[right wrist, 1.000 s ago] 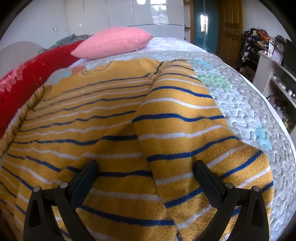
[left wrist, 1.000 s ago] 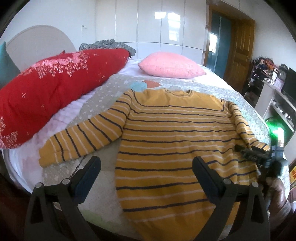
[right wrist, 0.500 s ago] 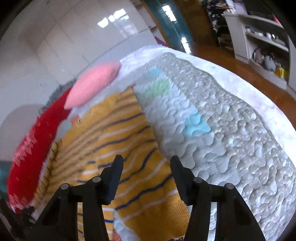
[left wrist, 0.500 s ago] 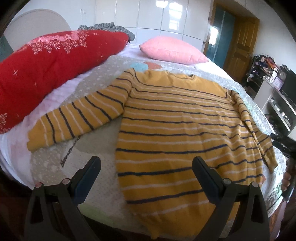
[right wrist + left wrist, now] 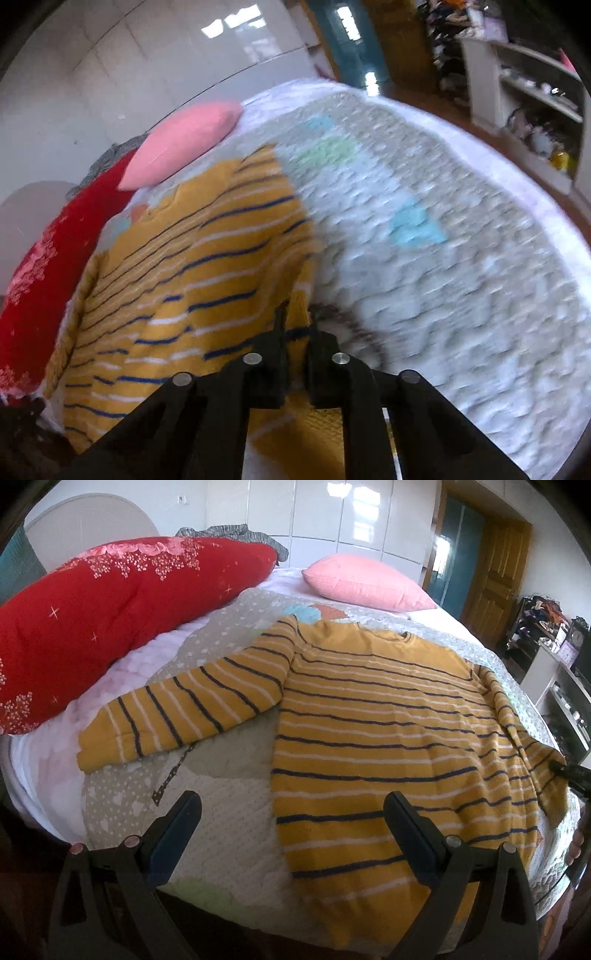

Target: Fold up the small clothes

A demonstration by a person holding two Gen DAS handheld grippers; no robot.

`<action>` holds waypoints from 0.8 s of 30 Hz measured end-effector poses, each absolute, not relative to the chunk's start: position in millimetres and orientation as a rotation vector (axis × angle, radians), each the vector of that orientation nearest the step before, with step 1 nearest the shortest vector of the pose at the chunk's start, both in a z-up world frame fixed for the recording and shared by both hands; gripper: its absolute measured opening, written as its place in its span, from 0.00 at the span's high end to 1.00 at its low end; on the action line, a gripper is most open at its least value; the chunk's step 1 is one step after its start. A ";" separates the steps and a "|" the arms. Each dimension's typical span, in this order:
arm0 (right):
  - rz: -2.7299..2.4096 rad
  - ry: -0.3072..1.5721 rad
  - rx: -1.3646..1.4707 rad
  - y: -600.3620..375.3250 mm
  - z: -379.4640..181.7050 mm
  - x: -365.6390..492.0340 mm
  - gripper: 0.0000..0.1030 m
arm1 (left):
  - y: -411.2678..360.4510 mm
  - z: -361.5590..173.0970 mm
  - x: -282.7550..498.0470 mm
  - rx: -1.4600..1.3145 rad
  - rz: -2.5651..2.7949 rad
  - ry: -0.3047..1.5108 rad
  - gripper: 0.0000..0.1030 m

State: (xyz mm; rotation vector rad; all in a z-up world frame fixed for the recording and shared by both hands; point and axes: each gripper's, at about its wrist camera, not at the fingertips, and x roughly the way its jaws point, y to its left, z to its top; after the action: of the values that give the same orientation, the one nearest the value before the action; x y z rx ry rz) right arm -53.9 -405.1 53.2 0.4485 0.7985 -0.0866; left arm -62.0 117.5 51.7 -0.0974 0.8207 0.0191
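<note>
A yellow sweater (image 5: pixel 373 731) with dark and white stripes lies flat on the bed, front up, its left sleeve (image 5: pixel 177 716) spread out to the side. My left gripper (image 5: pixel 291 823) is open and empty above the near edge of the bed, by the sweater's hem. My right gripper (image 5: pixel 295 354) is shut on the cuff of the right sleeve (image 5: pixel 295 314) at the sweater's right edge. Its tip also shows at the right of the left wrist view (image 5: pixel 569 771).
A red quilt (image 5: pixel 110 616) lies along the left side of the bed and a pink pillow (image 5: pixel 365 583) at the head. A grey quilted cover (image 5: pixel 424 240) is under the sweater. White shelves (image 5: pixel 524 88) and a wooden door (image 5: pixel 495 576) stand to the right.
My right gripper has closed from wide open onto the right sleeve's cuff and swung to the sweater's right edge. My left gripper has drawn back and shifted a little left, still open.
</note>
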 end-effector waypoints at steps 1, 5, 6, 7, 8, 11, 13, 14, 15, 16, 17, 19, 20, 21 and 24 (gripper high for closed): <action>-0.141 0.807 0.442 -414.1 53.9 -51.7 0.92 | 118.4 52.2 -62.9 -0.097 0.021 0.818 0.04; -0.416 0.831 0.348 -455.2 52.8 -60.2 0.92 | 124.5 51.2 -63.6 -0.117 0.030 0.821 0.04; -0.475 0.843 0.331 -464.3 51.7 -61.2 0.91 | 125.5 50.5 -64.4 -0.125 0.031 0.824 0.04; -0.480 0.854 0.371 -474.2 50.1 -65.2 0.86 | 126.5 49.7 -65.1 -0.134 0.030 0.827 0.04; -0.462 0.846 0.406 -478.3 51.2 -67.3 0.86 | 127.1 48.6 -65.9 -0.141 0.028 0.833 0.04; -0.381 0.793 0.448 -472.3 61.6 -81.8 0.72 | 126.3 45.4 -66.5 -0.147 0.021 0.842 0.04; -0.321 0.757 0.434 -453.7 70.7 -89.8 0.64 | 124.6 43.4 -66.6 -0.143 0.018 0.846 0.04; -0.293 0.751 0.434 -445.0 72.5 -87.7 0.63 | 123.8 42.3 -66.2 -0.144 0.016 0.849 0.04; -0.240 0.740 0.434 -434.1 75.2 -91.1 0.62 | 122.7 40.3 -65.6 -0.147 0.012 0.855 0.04; -0.196 0.741 0.432 -421.5 75.7 -91.8 0.60 | 122.0 38.8 -64.8 -0.150 0.009 0.861 0.04; -0.165 0.748 0.429 -407.8 72.7 -92.2 0.60 | 121.0 37.3 -63.8 -0.154 0.004 0.868 0.04; -0.072 0.786 0.412 -381.0 65.4 -89.7 0.60 | 118.3 35.0 -62.1 -0.165 -0.009 0.882 0.04; -0.043 0.811 0.405 -370.3 58.3 -86.0 0.60 | 116.8 34.9 -62.0 -0.168 -0.013 0.883 0.04; -0.030 0.830 0.400 -360.7 51.2 -86.4 0.60 | 115.2 35.0 -62.5 -0.167 -0.016 0.882 0.04; -0.032 0.889 0.382 -346.7 33.1 -83.0 0.57 | 110.1 34.0 -63.5 -0.146 -0.022 0.882 0.04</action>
State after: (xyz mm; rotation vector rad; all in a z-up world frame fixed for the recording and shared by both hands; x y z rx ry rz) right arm -83.0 -346.7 33.1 0.3818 0.8888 -0.0318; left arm -63.5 110.1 34.0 -0.1462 0.8824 -0.0218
